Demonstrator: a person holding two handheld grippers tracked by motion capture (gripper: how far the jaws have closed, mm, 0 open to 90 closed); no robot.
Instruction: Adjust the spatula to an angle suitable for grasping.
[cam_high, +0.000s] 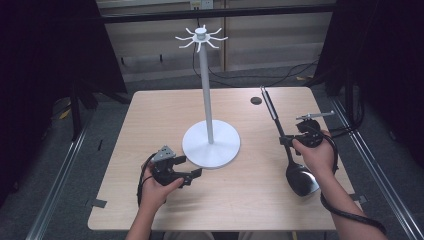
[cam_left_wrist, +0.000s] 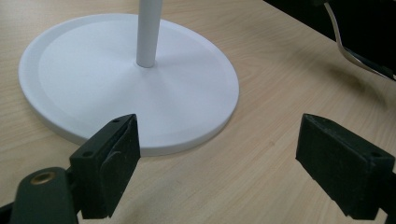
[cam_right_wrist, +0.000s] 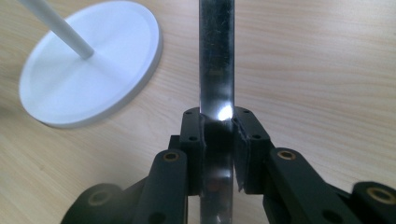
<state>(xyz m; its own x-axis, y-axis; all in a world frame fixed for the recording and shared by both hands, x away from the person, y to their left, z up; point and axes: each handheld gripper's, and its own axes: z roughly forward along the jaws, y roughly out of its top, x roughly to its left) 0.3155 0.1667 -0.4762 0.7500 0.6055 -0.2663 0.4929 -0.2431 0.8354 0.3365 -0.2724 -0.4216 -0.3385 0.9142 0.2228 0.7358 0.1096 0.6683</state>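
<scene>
A white stand rises from a round base (cam_high: 220, 150) on the wooden table, and its thin pole (cam_high: 206, 90) ends in a ring of hooks (cam_high: 201, 37). My left gripper (cam_high: 191, 166) hangs open just in front of that base (cam_left_wrist: 126, 79), its jaws wide apart with nothing between them (cam_left_wrist: 219, 149). A metal ladle (cam_high: 301, 180) lies along the right side of the table, bowl toward me. My right gripper (cam_high: 287, 141) is shut on the ladle's shiny handle (cam_right_wrist: 215, 56), pinching it from both sides (cam_right_wrist: 218, 128). The stand's base (cam_right_wrist: 93, 65) lies off to its left.
A small dark round disc (cam_high: 256, 100) sits near the table's far edge. Bare tabletop (cam_high: 150, 120) stretches left of the stand. Cables (cam_high: 280, 75) run over the floor behind the table, and metal rails (cam_high: 60, 175) flank it.
</scene>
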